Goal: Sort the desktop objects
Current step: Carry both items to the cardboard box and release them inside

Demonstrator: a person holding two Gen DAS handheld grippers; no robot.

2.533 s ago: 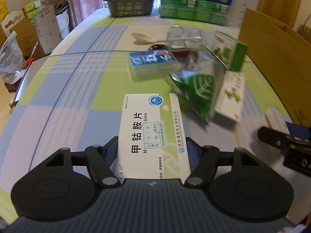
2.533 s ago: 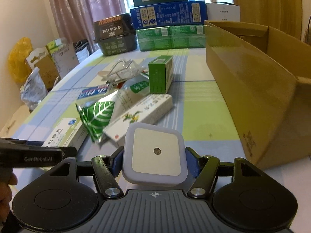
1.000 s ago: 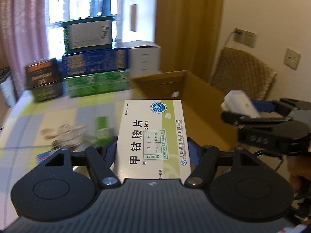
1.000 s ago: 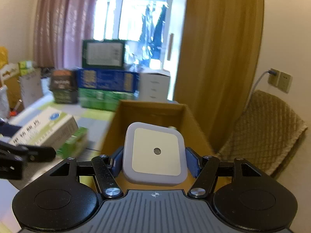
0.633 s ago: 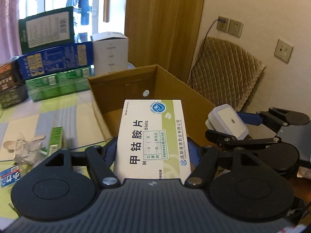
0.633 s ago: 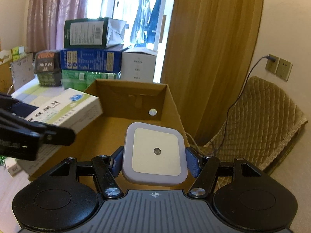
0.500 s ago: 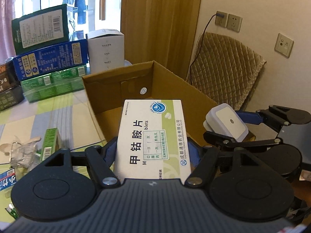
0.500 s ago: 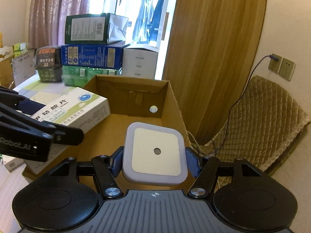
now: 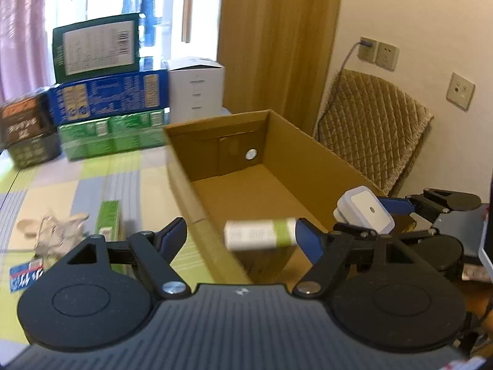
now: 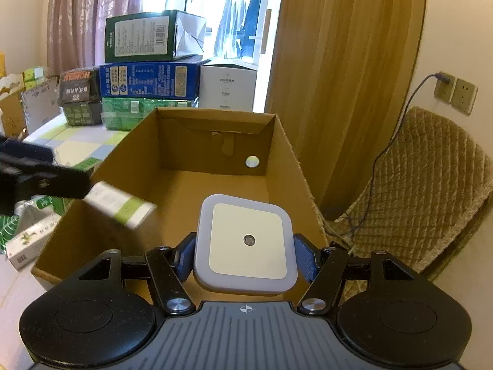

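The left tongs [image 9: 240,234] hang spread wide over the near end of the cardboard box [image 9: 311,166], nothing between the blue pads, and the white-and-green medicine box [image 9: 260,234] is a blur in the air just beyond them, above the box's floor and clear of both fingers. It looks to be dropping in. The sensible thing here is for the person to hold those tongs level and keep them open until the packet has landed flat, then lift straight out without brushing the box's left wall.

The right tongs [image 10: 245,254] pinch the square white night light [image 10: 246,246] by its two sides, face up, poised over the box's near right corner. It appears next in line. A clean release wants the light carried a little further in over the bare floor, low enough to avoid a bounce, and away from where the packet settles.

Both tools crowd the same near end, so the left one backing off first seems the safer order.

Out on the checked desk [image 9: 77,185], left of the box, wait a small green carton [image 9: 106,222], a crumpled clear wrapper [image 9: 58,234] and a blue packet [image 9: 26,276] at the near left. Stacked cartons [image 10: 148,71] line the far edge. A quilted chair [image 10: 425,191] stands off the right side, its cable trailing near the box's right wall.
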